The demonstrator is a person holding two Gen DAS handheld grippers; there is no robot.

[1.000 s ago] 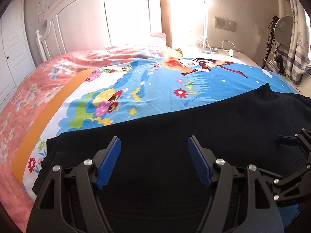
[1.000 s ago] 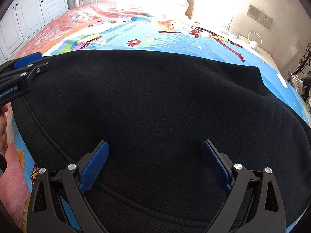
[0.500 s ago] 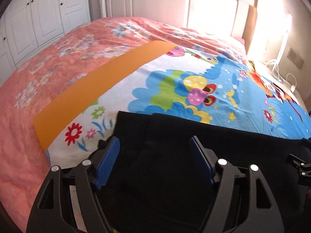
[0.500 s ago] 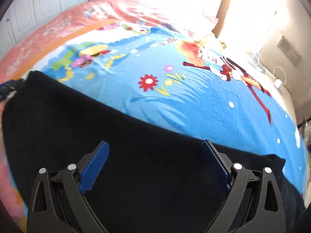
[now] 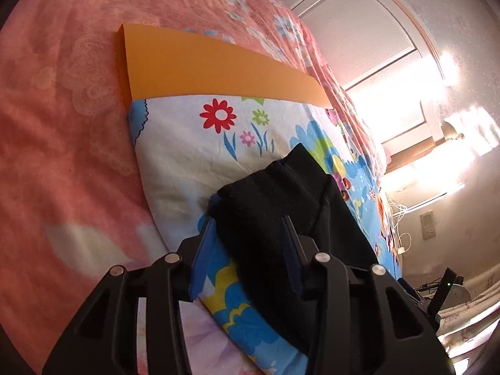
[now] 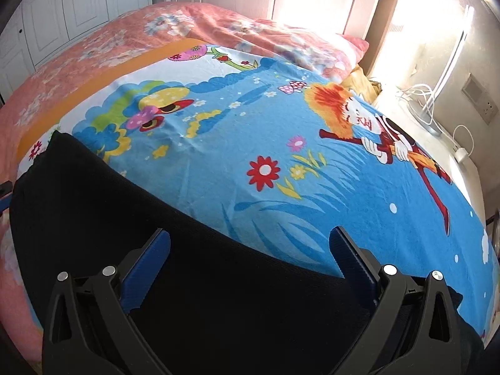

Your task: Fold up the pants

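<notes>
a: item one, left wrist view, far left to centre. pink floral bedspread (image 5: pixel 56 143), then an orange band (image 5: pixel 203 65) along the upper edge of the cartoon sheet (image 5: pixel 187 153).

b: and centre?

a: left gripper (image 5: pixel 250 234), lower centre. its jaws have just been closing and now stand narrow, with a bunched end of the black pants (image 5: pixel 275 193) between them. the cloth fills the gap and looks pinched, so i enter it as gripped.

b: right of that?

a: headboard (image 5: pixel 359 31), glare from a window, cables and a wall socket at the right edge. washed out, hard to read.

b: item two, right wrist view.

a: wardrobe doors (image 6: pixel 56 15) upper left. the pants (image 6: pixel 125 218) run from the left edge across the bottom of the frame, lying on the sheet (image 6: pixel 312 172). right gripper (image 6: pixel 250 250), bottom centre, jaws spread wide and just been opening further, over the fabric's far edge, nothing between the pads.

b: step in hand?

a: likely taking hold of both ends before a fold. left end seized, right not yet.

b: next move?

a: the right jaws probably need to lower and close on the cloth, then both ends lift together.

b: hidden?

a: most of the garment lies under the grippers or out of frame; which end is waistband or cuff, cannot tell.
</notes>
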